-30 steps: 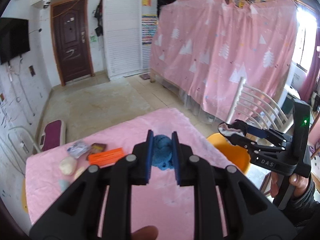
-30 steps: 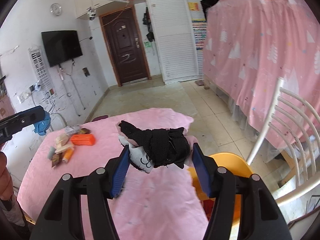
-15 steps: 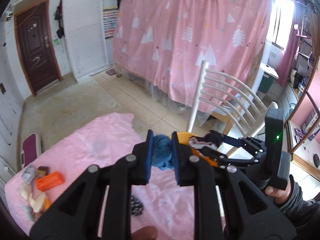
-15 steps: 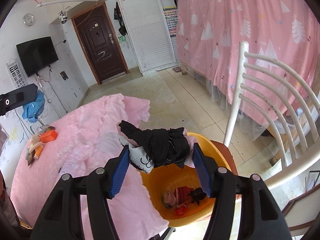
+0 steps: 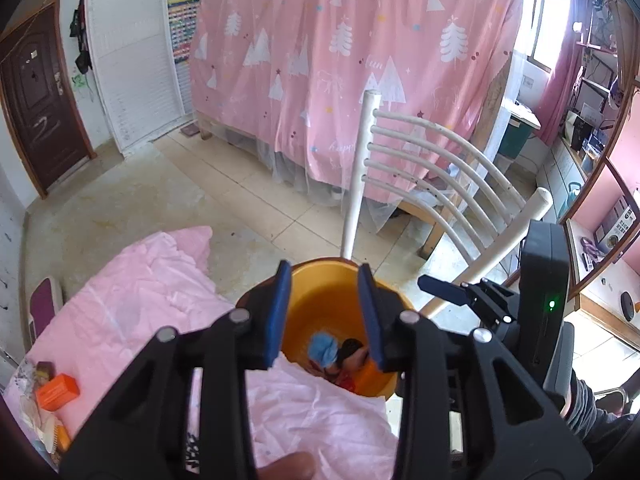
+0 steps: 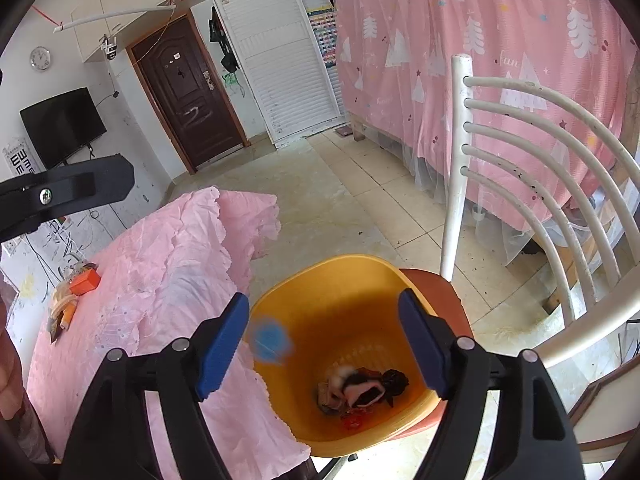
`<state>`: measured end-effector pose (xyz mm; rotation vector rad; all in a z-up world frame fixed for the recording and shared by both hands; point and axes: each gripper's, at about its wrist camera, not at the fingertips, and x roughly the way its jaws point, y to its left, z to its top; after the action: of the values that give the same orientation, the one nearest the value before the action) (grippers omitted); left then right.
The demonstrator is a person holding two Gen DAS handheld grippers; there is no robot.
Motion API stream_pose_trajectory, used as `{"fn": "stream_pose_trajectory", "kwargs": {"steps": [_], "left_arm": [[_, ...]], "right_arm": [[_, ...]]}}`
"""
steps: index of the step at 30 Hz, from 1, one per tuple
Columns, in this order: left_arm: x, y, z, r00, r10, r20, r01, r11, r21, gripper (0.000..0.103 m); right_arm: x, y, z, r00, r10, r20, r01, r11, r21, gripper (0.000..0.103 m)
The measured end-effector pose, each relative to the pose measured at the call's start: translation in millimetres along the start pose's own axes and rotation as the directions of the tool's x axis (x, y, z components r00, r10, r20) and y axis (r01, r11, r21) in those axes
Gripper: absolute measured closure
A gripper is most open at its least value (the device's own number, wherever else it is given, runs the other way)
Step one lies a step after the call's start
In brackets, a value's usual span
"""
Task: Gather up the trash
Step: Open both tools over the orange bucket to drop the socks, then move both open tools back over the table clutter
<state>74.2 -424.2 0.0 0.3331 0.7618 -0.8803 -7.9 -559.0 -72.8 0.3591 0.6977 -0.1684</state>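
Note:
An orange bin (image 5: 320, 288) (image 6: 344, 292) stands on a chair seat beside the pink-covered table (image 5: 132, 292) (image 6: 160, 280). My left gripper (image 5: 324, 316) is open and empty above the bin. A blue knitted ball (image 5: 324, 350) is dropping into the bin and shows blurred in mid-air in the right wrist view (image 6: 269, 339). My right gripper (image 6: 324, 340) is open and empty over the bin. The black and white cloth (image 6: 362, 386) lies at the bottom of the bin among other trash. My right gripper also shows in the left wrist view (image 5: 444, 289).
More trash sits at the table's far left end: an orange box (image 5: 58, 390) (image 6: 85, 280) and several wrappers (image 6: 60, 312). A white slatted chair back (image 5: 432, 184) (image 6: 540, 184) rises behind the bin. A pink curtain (image 5: 352, 60) hangs beyond.
Both grippers swung from the table to above the bin and opened. The cloth dropped into the bin and the blue ball is falling in.

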Motion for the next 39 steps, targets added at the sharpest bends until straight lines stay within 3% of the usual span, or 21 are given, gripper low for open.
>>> {"fn": "stream_pose_trajectory", "kwargs": {"steps": [8,17,20,32,39], "left_arm": [[-7,5,-4,1.0,0.002,0.013,-0.002,1.0,-0.01,0.071],[-38,40,-18,0.998,0.024,0.058,-0.02,0.997,-0.075,0.071],[-53,56,-25,0.996,0.046,0.08,-0.037,0.994,-0.106,0.065],[-116,127,-67,0.977,0.157,0.144,-0.12,0.965,-0.234,0.064],[-149,172,-99,0.959,0.238,0.151,-0.181,0.932,-0.315,0.064]], "right_arm": [[-3,6,2,1.0,-0.013,0.005,0.013,1.0,-0.016,0.036],[-13,41,16,1.0,-0.009,0.025,0.011,0.998,-0.068,0.036],[-14,63,20,1.0,0.0,0.028,0.003,0.995,-0.102,0.036],[-6,165,28,0.998,0.062,0.017,-0.056,0.965,-0.255,0.036],[3,226,22,0.994,0.106,-0.009,-0.102,0.935,-0.341,0.036]]}}
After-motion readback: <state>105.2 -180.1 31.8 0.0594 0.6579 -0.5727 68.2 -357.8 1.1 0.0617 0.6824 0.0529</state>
